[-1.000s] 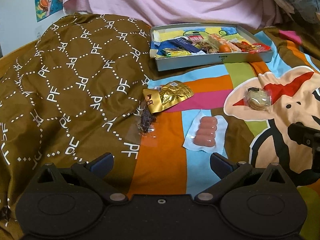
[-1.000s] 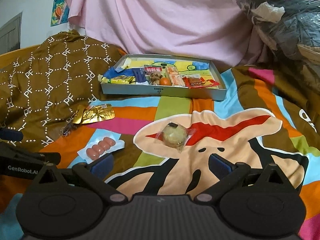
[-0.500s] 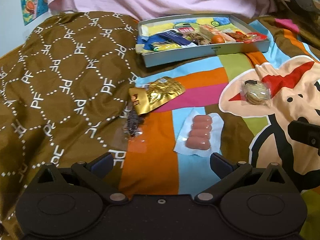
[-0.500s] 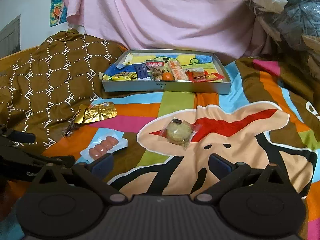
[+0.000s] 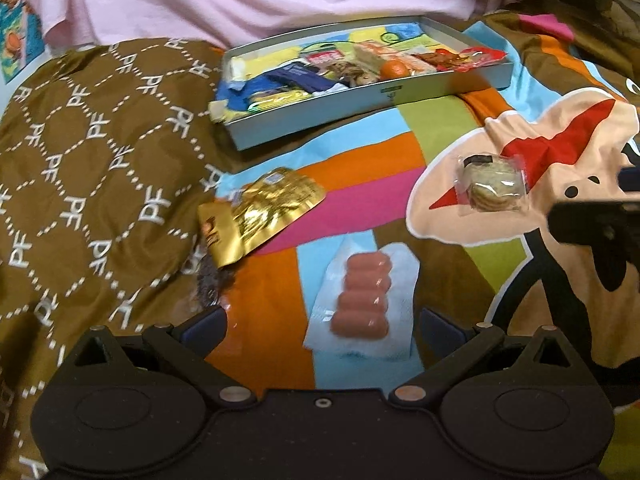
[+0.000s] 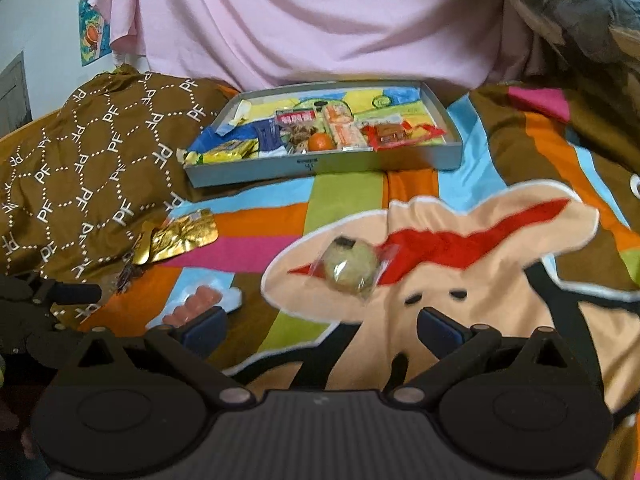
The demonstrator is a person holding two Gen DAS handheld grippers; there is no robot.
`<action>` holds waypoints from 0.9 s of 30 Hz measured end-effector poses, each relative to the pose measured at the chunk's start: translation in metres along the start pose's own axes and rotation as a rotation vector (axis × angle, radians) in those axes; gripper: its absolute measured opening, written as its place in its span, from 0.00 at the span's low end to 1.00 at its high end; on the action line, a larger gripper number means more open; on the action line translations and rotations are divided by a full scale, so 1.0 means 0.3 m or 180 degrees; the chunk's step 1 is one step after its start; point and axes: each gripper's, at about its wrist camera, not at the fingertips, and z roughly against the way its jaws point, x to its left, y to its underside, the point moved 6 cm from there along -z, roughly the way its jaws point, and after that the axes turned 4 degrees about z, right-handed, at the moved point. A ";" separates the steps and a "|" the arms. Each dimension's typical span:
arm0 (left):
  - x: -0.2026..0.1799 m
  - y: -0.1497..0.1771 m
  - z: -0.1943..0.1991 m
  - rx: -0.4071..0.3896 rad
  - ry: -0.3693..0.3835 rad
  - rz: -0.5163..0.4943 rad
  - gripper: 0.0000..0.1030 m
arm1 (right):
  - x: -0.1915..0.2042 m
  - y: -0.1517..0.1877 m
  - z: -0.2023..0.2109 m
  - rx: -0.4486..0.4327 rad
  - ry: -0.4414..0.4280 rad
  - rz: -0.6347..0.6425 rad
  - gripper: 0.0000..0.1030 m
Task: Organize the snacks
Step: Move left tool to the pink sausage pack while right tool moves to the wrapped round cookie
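A pack of pink sausages (image 5: pixel 363 298) lies on the colourful blanket just ahead of my open left gripper (image 5: pixel 322 326), between its fingers' lines. A gold foil packet (image 5: pixel 260 210) and a small dark snack (image 5: pixel 208 280) lie to its left. A clear-wrapped round cookie (image 6: pixel 351 269) lies just ahead of my open right gripper (image 6: pixel 322 326). The cookie (image 5: pixel 490 188) also shows in the left wrist view, as do the sausages (image 6: pixel 192 308) in the right. A grey tray (image 6: pixel 448 156) at the back holds several snacks. Neither gripper holds anything.
A brown patterned quilt (image 5: pixel 88 152) is bunched up on the left. Pink cloth (image 6: pixel 320 20) hangs behind the tray. A heap of bags (image 6: pixel 580 12) sits at the back right. The right gripper's body (image 5: pixel 596 220) shows at the left view's right edge.
Both grippers have moved forward and down. The left one has closed in on the sausage pack, the right one on the wrapped cookie. Both stay open.
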 end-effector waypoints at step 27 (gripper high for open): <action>0.006 -0.028 -0.167 0.0221 0.0547 0.0214 0.99 | -0.091 -0.100 -0.418 0.0255 -0.0827 -0.0342 1.00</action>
